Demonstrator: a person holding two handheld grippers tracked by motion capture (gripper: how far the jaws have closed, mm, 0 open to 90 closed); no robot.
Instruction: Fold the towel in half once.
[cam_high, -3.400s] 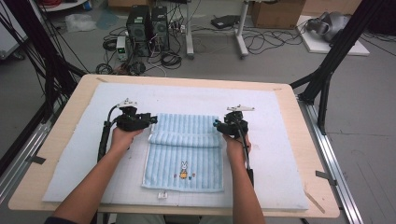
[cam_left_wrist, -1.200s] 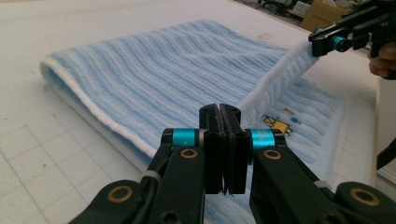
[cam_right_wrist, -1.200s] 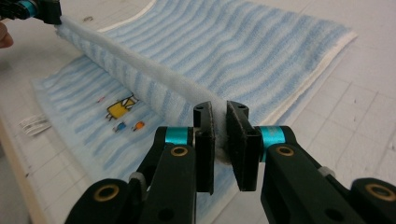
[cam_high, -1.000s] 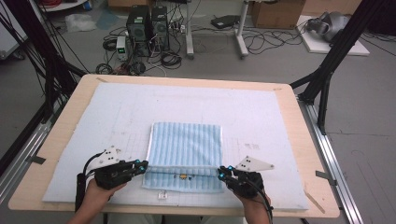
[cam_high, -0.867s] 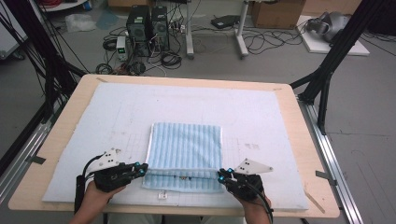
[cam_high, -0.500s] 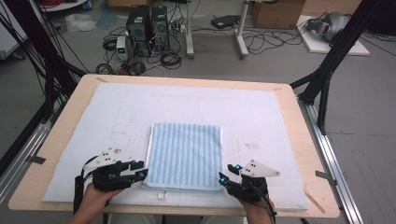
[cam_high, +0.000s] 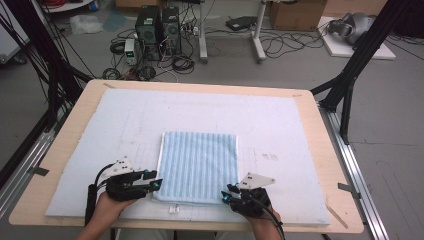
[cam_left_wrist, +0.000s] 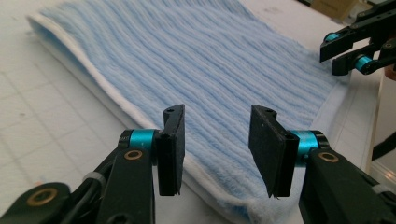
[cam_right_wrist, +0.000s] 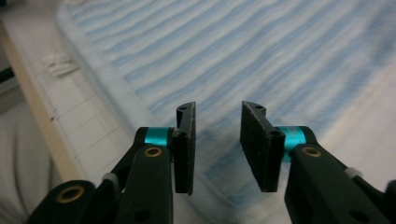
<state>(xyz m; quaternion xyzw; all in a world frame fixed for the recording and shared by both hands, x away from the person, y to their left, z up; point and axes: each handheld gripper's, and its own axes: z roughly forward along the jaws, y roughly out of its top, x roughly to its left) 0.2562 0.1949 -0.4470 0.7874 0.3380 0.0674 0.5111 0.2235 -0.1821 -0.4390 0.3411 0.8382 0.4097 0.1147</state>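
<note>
Both jaws gape: left gripper (cam_high: 156, 184) and right gripper (cam_high: 226, 196) flank the folded blue towel's (cam_high: 198, 165) near corners, holding nothing.

A lab: computer towers (cam_high: 157, 25), floor cables (cam_high: 280, 45) (tangled), black rig frame (cam_high: 360, 55)

Wooden table (cam_high: 65, 150), white mat (cam_high: 125, 120), folded towel (cam_high: 197, 167)

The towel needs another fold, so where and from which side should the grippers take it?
Probably the near corners of the towel, from the person's side: its doubled edge lies just ahead of the open left gripper and right gripper.
</note>
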